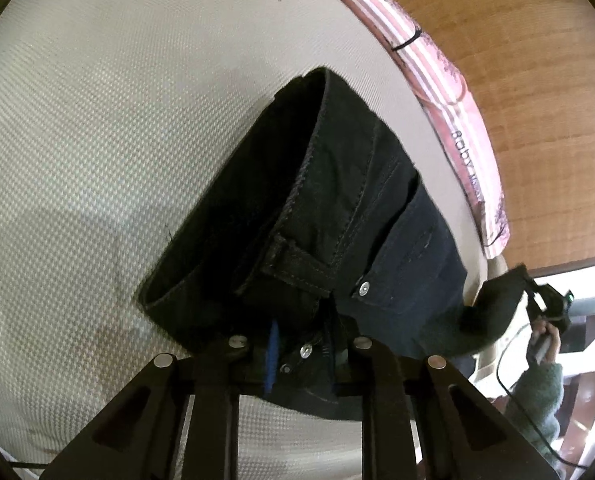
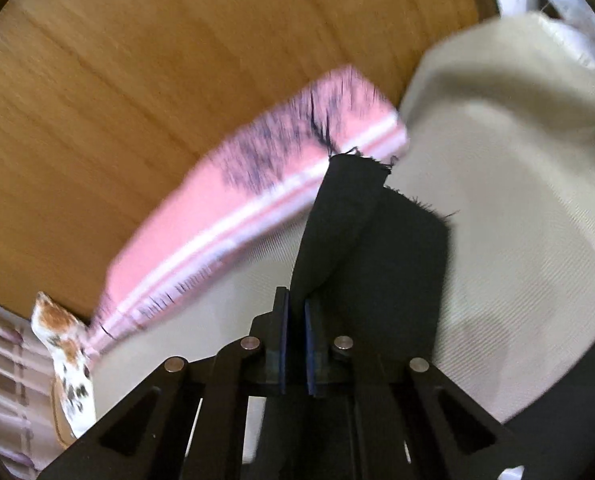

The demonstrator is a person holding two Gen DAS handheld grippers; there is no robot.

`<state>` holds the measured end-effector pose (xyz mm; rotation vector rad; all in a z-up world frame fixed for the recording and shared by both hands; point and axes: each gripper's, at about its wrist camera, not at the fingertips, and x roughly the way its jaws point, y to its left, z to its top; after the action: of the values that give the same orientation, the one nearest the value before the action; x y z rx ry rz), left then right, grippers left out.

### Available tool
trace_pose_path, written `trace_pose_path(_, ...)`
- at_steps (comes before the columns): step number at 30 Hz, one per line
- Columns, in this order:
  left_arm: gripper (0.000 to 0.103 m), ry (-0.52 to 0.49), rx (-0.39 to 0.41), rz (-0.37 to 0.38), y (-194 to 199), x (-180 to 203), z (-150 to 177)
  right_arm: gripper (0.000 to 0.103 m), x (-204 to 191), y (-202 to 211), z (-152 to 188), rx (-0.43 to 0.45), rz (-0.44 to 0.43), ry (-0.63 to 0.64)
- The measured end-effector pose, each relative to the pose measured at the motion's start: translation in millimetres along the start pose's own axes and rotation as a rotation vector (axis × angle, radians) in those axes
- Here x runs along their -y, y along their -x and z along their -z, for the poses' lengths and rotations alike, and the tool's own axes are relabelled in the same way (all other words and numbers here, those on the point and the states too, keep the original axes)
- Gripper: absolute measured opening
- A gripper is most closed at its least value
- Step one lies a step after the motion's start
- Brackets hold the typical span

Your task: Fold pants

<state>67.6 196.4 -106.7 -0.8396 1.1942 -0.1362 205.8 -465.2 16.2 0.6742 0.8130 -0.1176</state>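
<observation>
Where the left wrist view looks down its fingers, the black denim pants (image 1: 329, 216) lie bunched directly ahead of the left gripper (image 1: 297, 354), waistband end nearest, with a belt loop and metal rivets showing. The garment rests on a cream woven cloth surface (image 1: 97, 140). To the pants' right this surface ends at a pink striped padded edge (image 1: 449, 92), with brown wood flooring (image 1: 537, 60) beyond; the pants reach close to that edge. Wide bare cloth lies to the left and ahead. The left gripper's jaws stand nearly closed, clamping the waistband fabric between them. At far right the other gripper, in a person's hand (image 1: 545, 332), lifts a corner of the same dark cloth.

From the right wrist view, which is blurred, a frayed leg end of the pants rises straight out from the right gripper (image 2: 297, 320) and hangs above the cream surface. The pink edge runs diagonally to the left, flooring behind it; a spotted fabric piece (image 2: 65, 344) sits at lower left. The right gripper's blue-padded jaws are pinched together on the thin cloth.
</observation>
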Motion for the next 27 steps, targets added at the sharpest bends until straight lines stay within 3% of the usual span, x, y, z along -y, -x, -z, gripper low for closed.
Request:
trace_pose_path(6,0.016,0.005,0.025,0.074,14.0,2.7,-9.1,0.006,13.7,73.3,-8.4,0.105,0.029,-0.018)
trace_pose_path(19,0.016,-0.05,-0.087,0.023,4.4,-4.8,-7.5,0.005,133.3,124.0,105.2,0.047,0.196,-0.172)
trace_pose_path(27,0.016,-0.111,-0.108,0.001,11.9,0.4,-13.7,0.005,149.7,143.1,150.6,0.047,0.245,-0.157)
